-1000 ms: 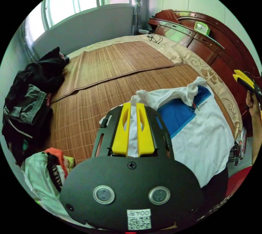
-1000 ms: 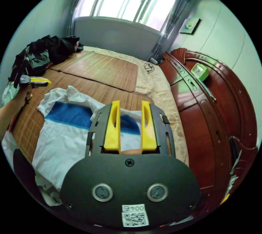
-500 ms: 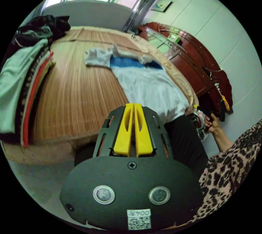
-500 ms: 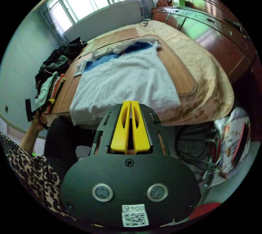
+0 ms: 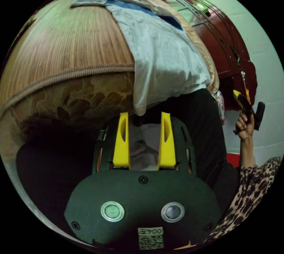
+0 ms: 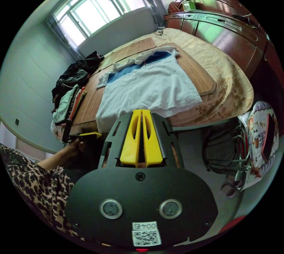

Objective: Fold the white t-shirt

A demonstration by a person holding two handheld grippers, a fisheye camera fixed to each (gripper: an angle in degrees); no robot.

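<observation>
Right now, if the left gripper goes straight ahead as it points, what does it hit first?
Probably the white t-shirt's hem hanging over the bed edge, just ahead of the open left gripper. Depth is unclear.

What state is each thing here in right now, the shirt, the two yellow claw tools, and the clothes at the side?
White t-shirt with a blue band: spread flat on the bed, unfolded, hem hanging over the edge.
Left gripper: open, just below the hem, holding nothing.
Right gripper: shut, empty, off the bed.
Stack of clothes: folded, piled.
Dark clothes heap: unfolded.
</observation>
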